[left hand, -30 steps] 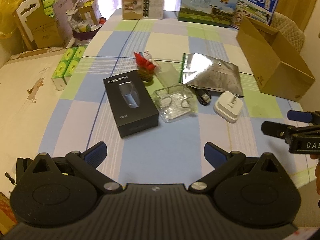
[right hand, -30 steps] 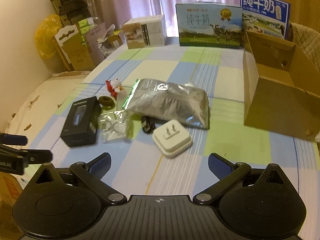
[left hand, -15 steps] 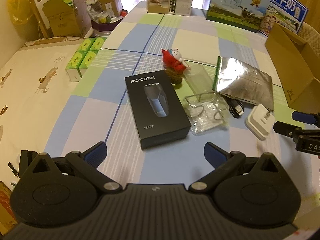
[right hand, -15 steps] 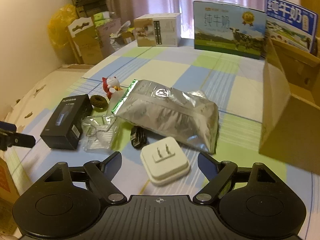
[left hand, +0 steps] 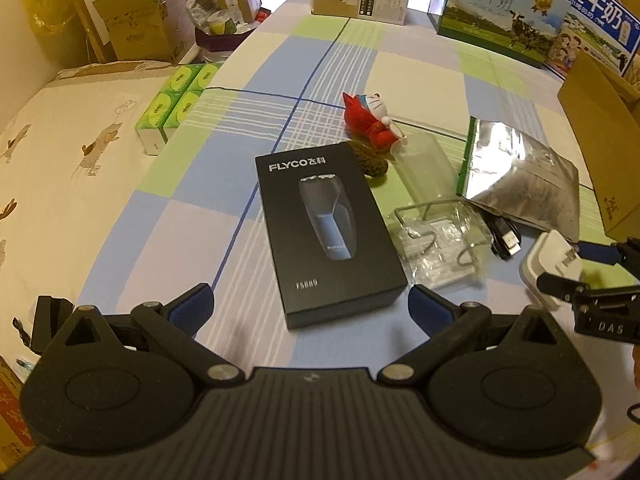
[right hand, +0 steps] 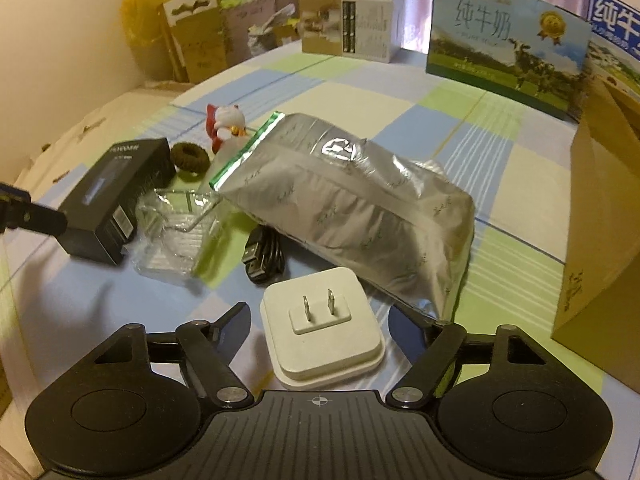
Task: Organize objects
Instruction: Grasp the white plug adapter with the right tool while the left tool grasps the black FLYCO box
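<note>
- Now the left gripper is spread wide, its blue pads either side of the near end of the black shaver box, not touching it.
- Meanwhile the right gripper is open around the white plug adapter, which lies prongs-up on the checked tablecloth.
- Just beyond the adapter lie a black USB cable and a silver foil bag.
- At the tablecloth's right edge stands a cardboard box.

Left tongs spread wide, black shaver box between the tips (FLYCO label), white charger far right
</note>
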A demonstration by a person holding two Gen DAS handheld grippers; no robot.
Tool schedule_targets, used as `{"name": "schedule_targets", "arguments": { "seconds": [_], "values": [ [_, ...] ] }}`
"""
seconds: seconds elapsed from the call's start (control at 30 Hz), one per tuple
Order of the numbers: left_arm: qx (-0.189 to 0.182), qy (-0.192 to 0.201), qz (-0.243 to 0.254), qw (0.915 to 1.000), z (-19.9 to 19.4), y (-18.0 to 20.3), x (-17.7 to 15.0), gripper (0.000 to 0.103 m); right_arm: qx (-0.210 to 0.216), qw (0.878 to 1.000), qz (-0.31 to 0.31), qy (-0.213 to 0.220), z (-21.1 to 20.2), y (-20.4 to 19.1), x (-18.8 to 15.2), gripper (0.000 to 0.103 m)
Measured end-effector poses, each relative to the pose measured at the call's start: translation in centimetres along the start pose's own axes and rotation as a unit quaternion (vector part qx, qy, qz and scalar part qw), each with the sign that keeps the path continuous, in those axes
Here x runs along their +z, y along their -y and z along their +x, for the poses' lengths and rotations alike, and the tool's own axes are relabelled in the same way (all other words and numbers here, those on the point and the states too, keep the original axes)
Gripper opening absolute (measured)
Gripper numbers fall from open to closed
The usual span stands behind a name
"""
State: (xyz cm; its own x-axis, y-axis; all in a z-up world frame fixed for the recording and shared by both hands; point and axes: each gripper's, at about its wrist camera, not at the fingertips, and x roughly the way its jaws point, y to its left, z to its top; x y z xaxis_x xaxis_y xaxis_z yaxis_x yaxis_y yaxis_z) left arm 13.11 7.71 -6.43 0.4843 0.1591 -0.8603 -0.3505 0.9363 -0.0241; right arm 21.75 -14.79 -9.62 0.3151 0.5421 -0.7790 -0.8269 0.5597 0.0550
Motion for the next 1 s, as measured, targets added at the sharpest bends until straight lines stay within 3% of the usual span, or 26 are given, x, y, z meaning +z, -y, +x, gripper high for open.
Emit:
{"name": "schedule_targets", "arguments": {
  "seconds": [0.17, 0.67, 0.9, 1.0],
  "values": [
    [0.002, -0.001, -0.006, 1.0, 1.2, 0.2, 0.8, 0.102, -0.01, 1.0, -0.015, -0.01, 1.0, -0.4, 0.0, 0.065],
    [0.01, -0.03, -0.01, 0.9994, 6.1, 0.7, 4.3, 0.101, -0.044, 0.998, 0.032, -0.036, -1.3, 0.7, -2.1, 0.064],
    [0.012, -0.049, -0.006, 0.9987, 7.9, 0.4, 5.0, 0.084, -0.07, 0.994, 0.078, -0.043, -3.2, 2.3, -3.7, 0.064],
    [0.014, -0.044, 0.0, 0.9989, 7.8, 0.4, 4.7, 0.082, -0.075, 0.992, 0.092, -0.046, -4.0, 2.8, -4.3, 0.064]
  ]
}}
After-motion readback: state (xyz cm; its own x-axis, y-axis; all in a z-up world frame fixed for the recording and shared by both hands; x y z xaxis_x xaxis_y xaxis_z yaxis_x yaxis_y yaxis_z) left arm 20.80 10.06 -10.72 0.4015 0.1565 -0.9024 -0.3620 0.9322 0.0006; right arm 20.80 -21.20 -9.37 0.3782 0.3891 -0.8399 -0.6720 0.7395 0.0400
